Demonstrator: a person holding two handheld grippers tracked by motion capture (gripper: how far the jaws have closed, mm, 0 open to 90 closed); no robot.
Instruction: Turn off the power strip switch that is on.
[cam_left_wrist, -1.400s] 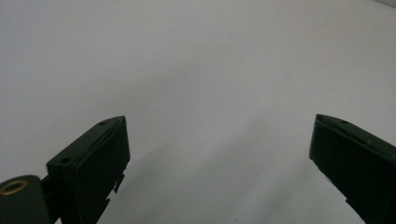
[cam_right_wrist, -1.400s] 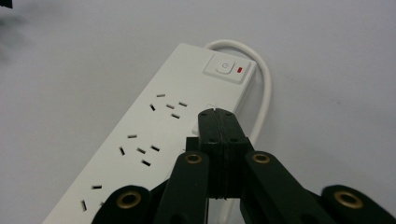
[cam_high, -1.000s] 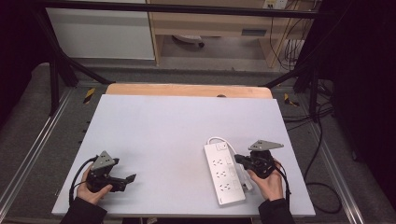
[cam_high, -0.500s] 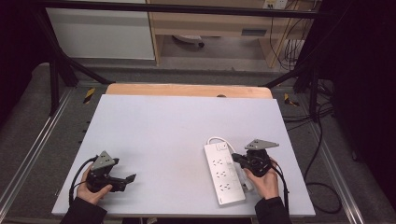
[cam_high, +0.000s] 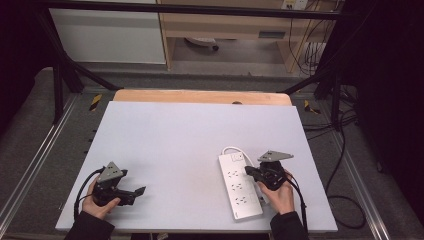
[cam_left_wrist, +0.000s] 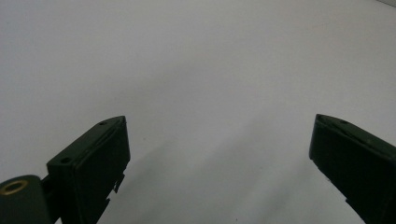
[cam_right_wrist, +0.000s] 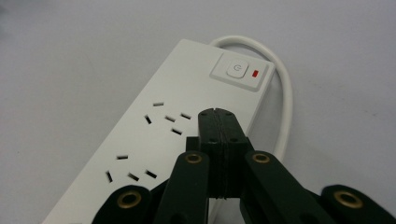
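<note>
A white power strip (cam_high: 239, 189) lies on the white table (cam_high: 190, 140), near its front right, with its white cable (cam_high: 232, 149) looped at the far end. In the right gripper view the power strip (cam_right_wrist: 154, 140) shows a white switch (cam_right_wrist: 236, 69) with a red mark beside it and several sockets. My right gripper (cam_high: 248, 171) (cam_right_wrist: 217, 115) is shut with nothing between its jaws, its tip just over the strip's right edge, short of the switch. My left gripper (cam_high: 141, 190) (cam_left_wrist: 219, 135) rests at the front left, open, over bare table.
A wooden board (cam_high: 200, 96) runs along the table's far edge. Metal rails (cam_high: 35, 165) flank the table on both sides. Black cables (cam_high: 342, 150) hang off to the right. Shelving stands behind the table.
My right gripper has edged slightly left, over the power strip. The left gripper has stayed put.
</note>
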